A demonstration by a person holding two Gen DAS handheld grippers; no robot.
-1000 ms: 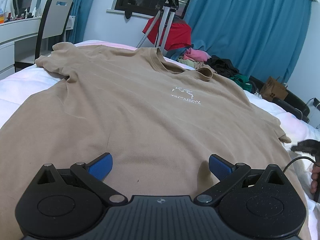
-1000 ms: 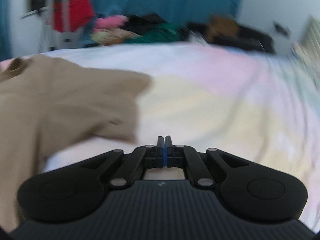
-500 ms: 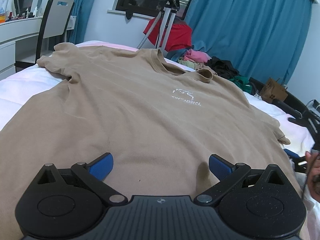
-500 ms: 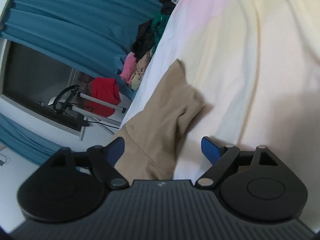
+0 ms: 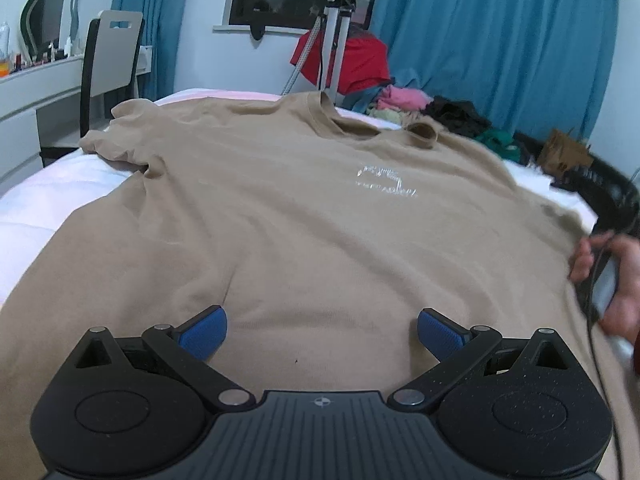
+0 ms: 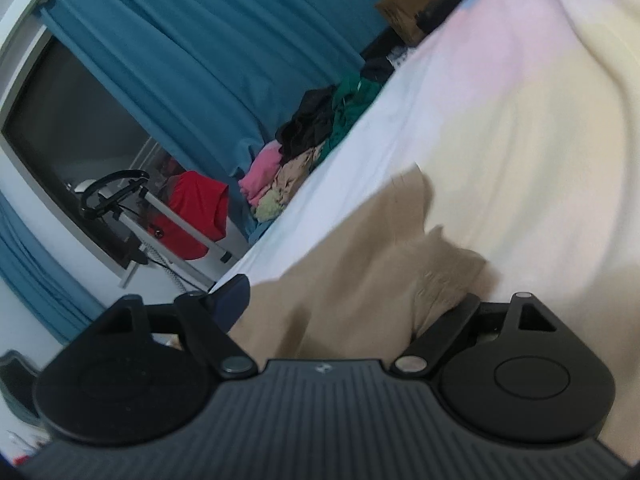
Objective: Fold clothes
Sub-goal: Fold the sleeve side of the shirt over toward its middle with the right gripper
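Note:
A tan T-shirt (image 5: 300, 220) with a white chest logo lies flat, front up, on the pale bed (image 5: 40, 200). My left gripper (image 5: 322, 332) is open just above the shirt's lower part, blue pads wide apart and nothing between them. In the right wrist view my right gripper (image 6: 348, 308) is rolled to one side at the shirt's sleeve (image 6: 400, 240). Its jaws are wide and closing, with sleeve cloth lying between them and covering the right pad. The hand (image 5: 612, 280) holding it shows at the shirt's right edge.
A chair (image 5: 112, 52) and a white desk (image 5: 32, 92) stand left of the bed. Behind it are a garment steamer stand (image 5: 332, 40), a red garment (image 5: 352, 64), a pile of clothes (image 5: 432, 108), a cardboard box (image 5: 564, 152) and blue curtains (image 5: 480, 40).
My right gripper went from shut to wide open, rolled over and moved down onto the shirt's sleeve. Its hand came into the left wrist view. The left gripper stayed put.

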